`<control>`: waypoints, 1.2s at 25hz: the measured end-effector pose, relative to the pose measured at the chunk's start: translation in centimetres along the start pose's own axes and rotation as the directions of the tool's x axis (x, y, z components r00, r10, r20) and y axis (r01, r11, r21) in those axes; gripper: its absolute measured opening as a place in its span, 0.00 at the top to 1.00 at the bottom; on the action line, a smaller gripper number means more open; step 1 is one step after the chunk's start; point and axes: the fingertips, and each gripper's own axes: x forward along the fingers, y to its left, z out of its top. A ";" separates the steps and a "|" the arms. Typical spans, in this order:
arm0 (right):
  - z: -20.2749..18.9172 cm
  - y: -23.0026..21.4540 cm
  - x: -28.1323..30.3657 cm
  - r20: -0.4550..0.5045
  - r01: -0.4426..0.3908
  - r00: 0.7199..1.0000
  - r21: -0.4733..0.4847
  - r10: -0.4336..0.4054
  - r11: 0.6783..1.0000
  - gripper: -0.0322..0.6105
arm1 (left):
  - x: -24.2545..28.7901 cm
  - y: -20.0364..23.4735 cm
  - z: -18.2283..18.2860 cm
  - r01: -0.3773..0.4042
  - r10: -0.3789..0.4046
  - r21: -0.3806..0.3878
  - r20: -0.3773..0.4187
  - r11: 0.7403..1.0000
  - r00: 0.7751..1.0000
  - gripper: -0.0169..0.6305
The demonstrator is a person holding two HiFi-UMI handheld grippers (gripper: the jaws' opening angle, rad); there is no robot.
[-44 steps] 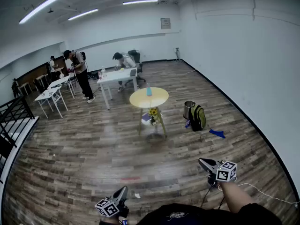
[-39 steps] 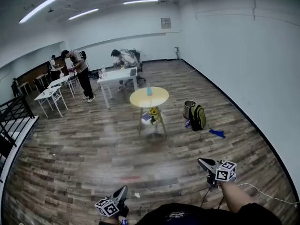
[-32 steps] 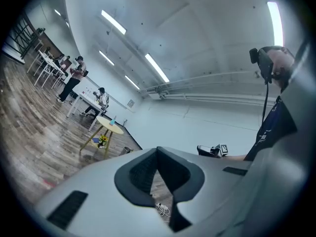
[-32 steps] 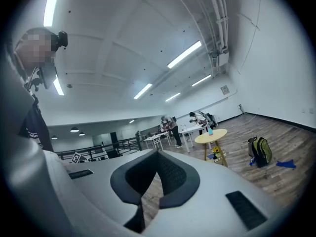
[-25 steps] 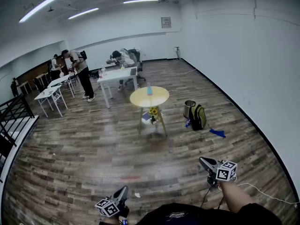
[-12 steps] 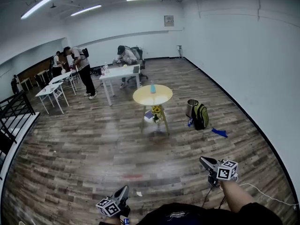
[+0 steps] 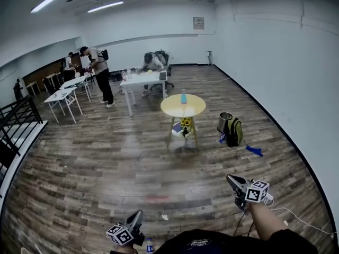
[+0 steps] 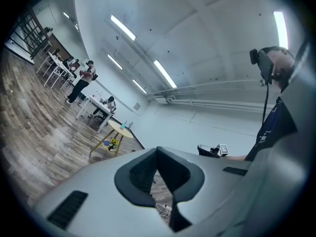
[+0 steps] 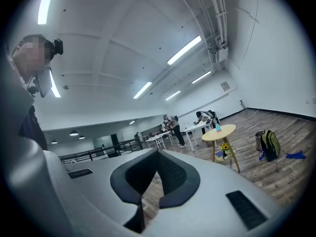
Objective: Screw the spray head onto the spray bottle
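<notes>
Left tongs [image 7: 139, 216] and right tongs [image 7: 231, 180] are clenched, nothing gripped. The blue spray bottle [image 7: 184, 97] is seen upright on the round tabletop [image 7: 172, 108], well ahead of both tongs. No separate spray head is made out. Likely light, slick plastic, best gripped mid-body

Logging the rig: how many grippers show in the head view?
2: the left gripper at the bottom edge, the right gripper at lower right, both shut and empty.

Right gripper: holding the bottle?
No, the right gripper is shut on nothing; the bottle stands on the round table far ahead.
</notes>
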 end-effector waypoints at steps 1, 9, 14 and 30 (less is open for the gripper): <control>-0.2 0.4 0.7 0.002 0.004 1.000 -0.001 -0.004 1.000 0.93 | -0.6 0.9 0.2 -0.002 0.002 0.000 -0.001 1.000 1.000 0.96; -0.7 1.4 4.0 -0.021 0.010 1.000 -0.011 -0.011 1.000 0.93 | -2.2 4.7 1.7 -0.030 0.030 -0.033 0.012 0.999 0.999 0.96; 0.2 -0.6 5.1 -0.008 0.001 1.000 0.000 -0.001 1.000 0.93 | -0.1 4.6 1.9 -0.035 0.035 -0.036 0.001 0.999 0.999 0.96; 8.5 -22.1 4.0 0.008 -0.062 0.998 -0.001 0.062 0.998 0.93 | 23.4 -1.4 1.8 -0.046 0.045 0.024 0.029 0.999 0.999 0.96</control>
